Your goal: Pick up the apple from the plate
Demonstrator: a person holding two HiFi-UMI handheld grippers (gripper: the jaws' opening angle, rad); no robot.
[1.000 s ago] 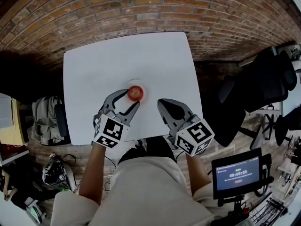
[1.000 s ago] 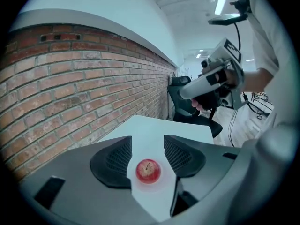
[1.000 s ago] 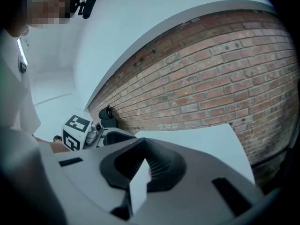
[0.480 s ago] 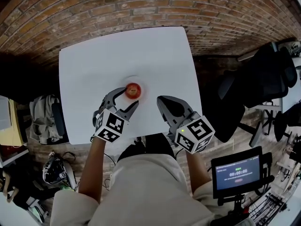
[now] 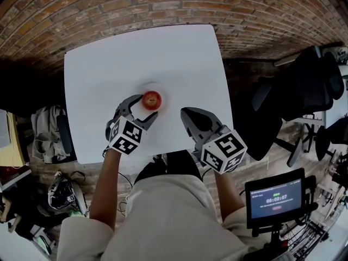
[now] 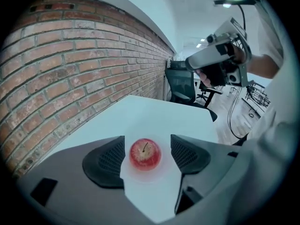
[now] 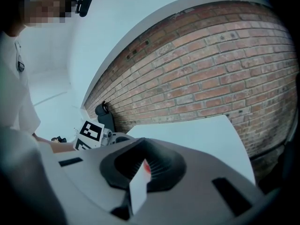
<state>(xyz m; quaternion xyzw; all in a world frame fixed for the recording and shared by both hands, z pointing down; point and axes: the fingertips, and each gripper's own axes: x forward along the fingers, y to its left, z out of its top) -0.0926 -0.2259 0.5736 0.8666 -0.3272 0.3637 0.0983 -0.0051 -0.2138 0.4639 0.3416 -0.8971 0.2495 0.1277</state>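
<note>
A red apple [image 5: 151,99] [image 6: 145,153] stands stem up on a small white plate [image 6: 149,175] near the middle of the white table [image 5: 136,53]. My left gripper [image 5: 144,107] [image 6: 147,152] is open, and its jaws have just been opening. The apple sits between the two dark pads [image 6: 106,161], with a gap on each side and neither pad touching it. My right gripper [image 5: 185,113] [image 7: 143,166] hangs to the right of the plate with its jaws shut and holds nothing. Through a thin slit between its jaws a sliver of the apple shows.
A brick wall [image 5: 163,4] runs behind the table's far edge. A black office chair [image 5: 304,97] stands on the right, a small screen [image 5: 274,199] at the lower right. Bags [image 5: 49,137] lie on the floor to the left of the table.
My left gripper has come down closer to the apple and its jaws stand wider, now flanking it. The right gripper has hardly moved.
</note>
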